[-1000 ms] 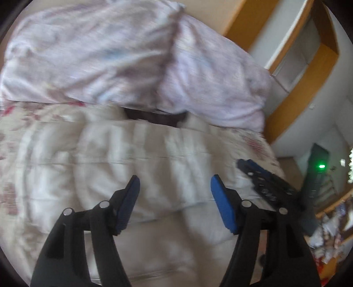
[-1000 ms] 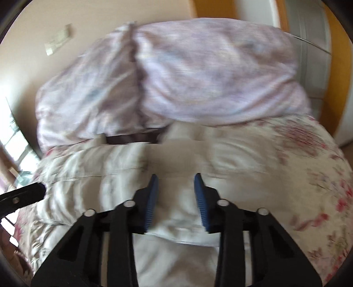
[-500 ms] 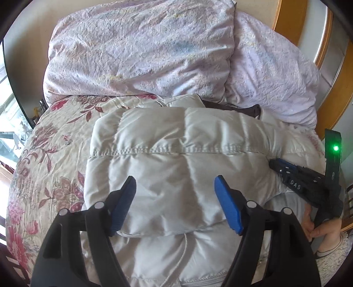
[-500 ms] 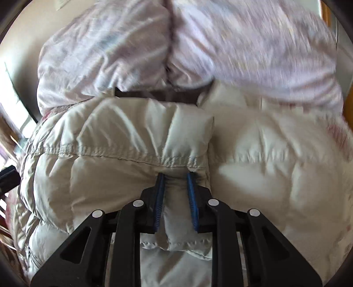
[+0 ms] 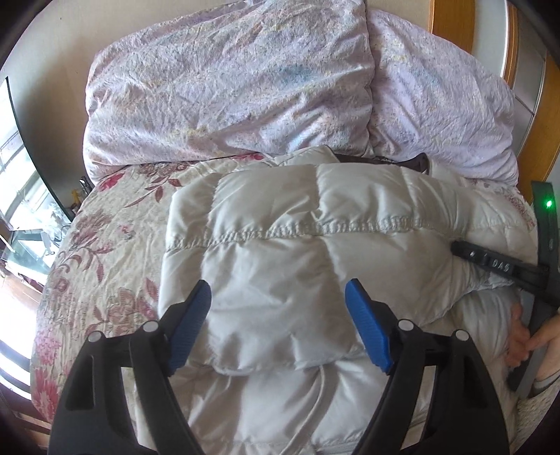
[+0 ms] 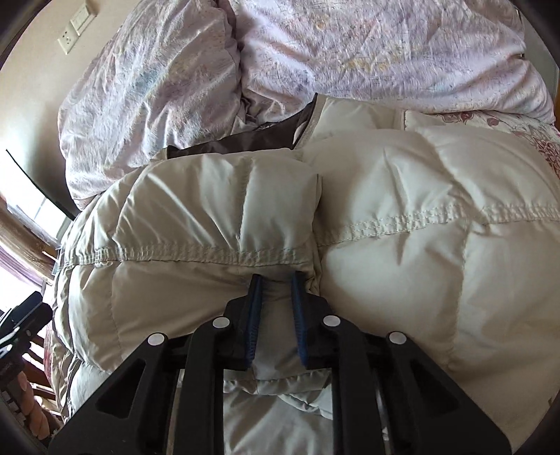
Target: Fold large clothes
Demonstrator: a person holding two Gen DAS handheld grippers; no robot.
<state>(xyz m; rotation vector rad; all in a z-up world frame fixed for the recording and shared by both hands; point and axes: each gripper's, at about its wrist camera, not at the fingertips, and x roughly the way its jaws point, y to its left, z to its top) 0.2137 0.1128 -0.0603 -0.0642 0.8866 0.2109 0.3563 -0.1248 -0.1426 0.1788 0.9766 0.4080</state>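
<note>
A cream quilted down jacket (image 5: pixel 280 252) lies on the bed, one side folded over itself, its brown lining (image 6: pixel 245 140) showing at the collar. My left gripper (image 5: pixel 278 297) is open and empty, its blue pads just above the folded panel. My right gripper (image 6: pixel 276 283) is shut on a fold of the jacket (image 6: pixel 224 224) near a stitched seam. The right gripper also shows in the left wrist view (image 5: pixel 490 260), at the jacket's right side.
A lilac crumpled duvet (image 5: pixel 245 80) is piled at the head of the bed, behind the jacket. A floral bedspread (image 5: pixel 101 245) covers the bed at the left. A wooden headboard (image 5: pixel 451 21) and a wall with a socket (image 6: pixel 68 40) stand behind.
My right gripper has closed on a fold of the jacket and pushed in closer. My left gripper has stayed open and drawn slightly nearer the folded panel.
</note>
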